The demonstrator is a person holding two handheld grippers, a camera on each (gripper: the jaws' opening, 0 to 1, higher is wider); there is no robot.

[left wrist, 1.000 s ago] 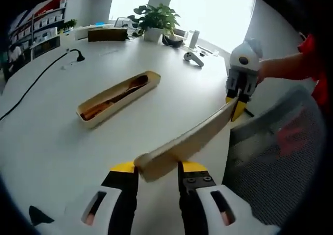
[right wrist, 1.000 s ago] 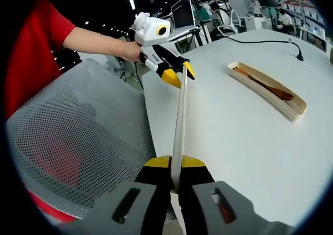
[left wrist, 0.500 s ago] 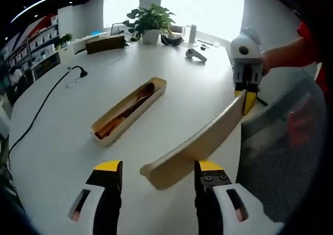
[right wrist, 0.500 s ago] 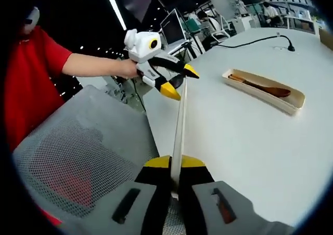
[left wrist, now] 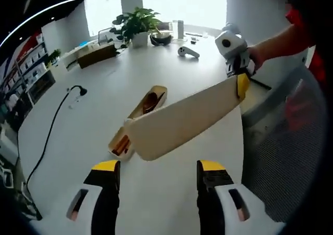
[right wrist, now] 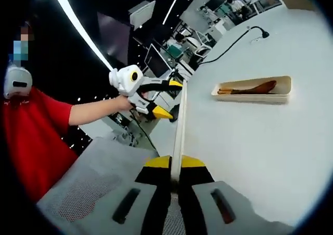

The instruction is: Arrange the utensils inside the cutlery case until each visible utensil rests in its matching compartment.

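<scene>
At twelve o'clock from your right gripper (right wrist: pixel 174 164), its jaws clamped the case lid (left wrist: pixel 182 118) edge-on; your left gripper (left wrist: pixel 157 167) hung released below it, the cutlery case (right wrist: pixel 252 90) lay at two o'clock

A large round white table (left wrist: pixel 171 78) fills the near ground. Beyond its far edge, bright windows (left wrist: pixel 187 0) flood the room with daylight, and a green potted plant (left wrist: pixel 136 24) stands before them. A black cable (left wrist: pixel 49 136) trails across the table's left side. Shelving (left wrist: pixel 31 73) lines the far left wall. A grey mesh office chair (left wrist: pixel 291 141) sits at the right. Long ceiling light strips (right wrist: pixel 78 26) glow overhead.
</scene>
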